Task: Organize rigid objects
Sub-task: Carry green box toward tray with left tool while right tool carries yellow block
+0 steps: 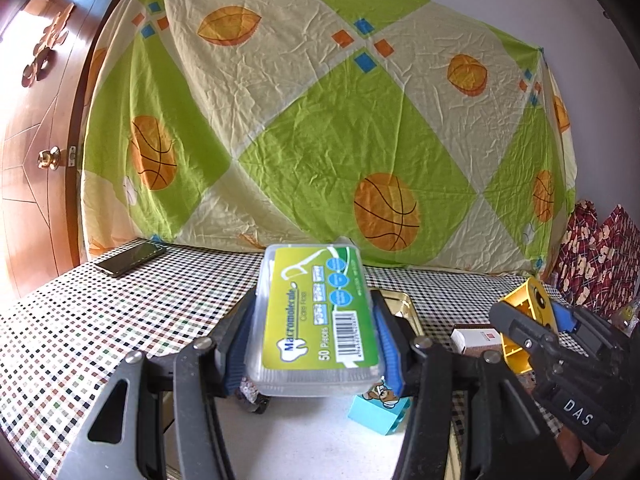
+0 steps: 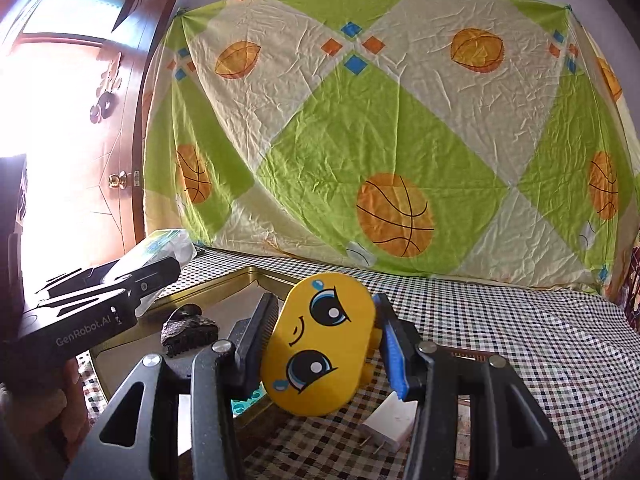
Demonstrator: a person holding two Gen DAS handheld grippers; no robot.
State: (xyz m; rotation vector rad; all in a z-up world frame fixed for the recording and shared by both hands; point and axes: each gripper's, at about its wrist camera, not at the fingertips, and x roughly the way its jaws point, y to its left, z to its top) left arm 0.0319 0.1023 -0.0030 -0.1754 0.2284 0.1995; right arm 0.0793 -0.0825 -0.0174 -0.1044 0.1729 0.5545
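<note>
Two grippers are at work over one bench (image 2: 520, 332) covered in a small-checked cloth, and each is clenched on one thing. The left gripper (image 1: 314, 316) grasps a single clear plastic dental floss box (image 1: 316, 312) with a green and yellow label, its blue pads pressed against the box's long sides; the box is lifted clear above the gold-rimmed tray (image 1: 404, 304) that sits near the middle of the bench. The right gripper (image 2: 320, 340) grasps one yellow oval toy face (image 2: 320, 340) with two big cartoon eyes, tilted, held up over the near right edge of that same tray (image 2: 224, 284). There is one tray in all. Inside it lie one turquoise block (image 1: 378, 412) with a cartoon bear picture and one dark, rough lump (image 2: 188, 330), well apart from each other. On the cloth just right of the tray, below the right gripper, lies one white plug adapter (image 2: 390, 420) with two prongs showing. One small white and brown box (image 1: 476, 338) rests on the cloth between the tray and the right gripper. One dark phone (image 1: 130, 258) lies flat near the far left corner of the bench. Behind the far edge hangs one sheet (image 1: 320, 120) printed with basketballs, four of which show in the left wrist view.
</note>
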